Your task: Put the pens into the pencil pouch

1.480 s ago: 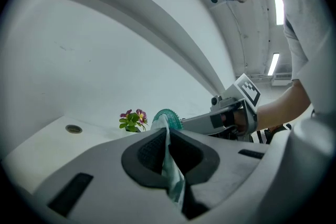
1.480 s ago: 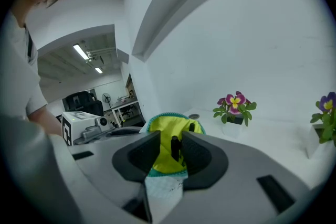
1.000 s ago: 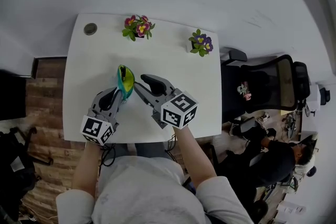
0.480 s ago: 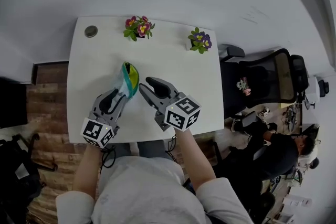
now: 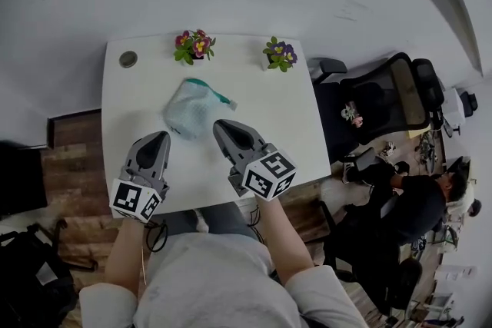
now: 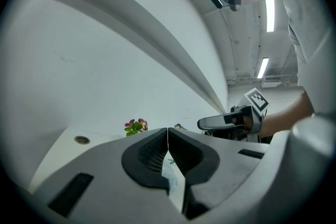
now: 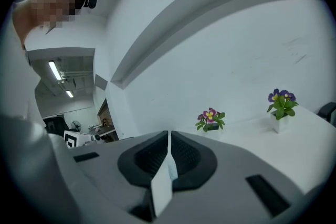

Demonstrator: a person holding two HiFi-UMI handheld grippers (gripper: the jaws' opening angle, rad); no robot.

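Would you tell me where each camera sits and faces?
Head view: on the person's head, steeply down at the table; forearms, left hand-held gripper, right hand-held gripper show.
Left gripper view: on that gripper, facing the wall; shut jaws, right forearm show.
Right gripper view: on that gripper, facing the wall; jaws just closed, empty.
Both gripper views share the pink flowers.

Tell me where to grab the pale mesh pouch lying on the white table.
Probably its green-trimmed edge, pinched from the far right: the pale mesh pouch lies slumped flat, and that trim along its far-right side gives jaws something to close on.
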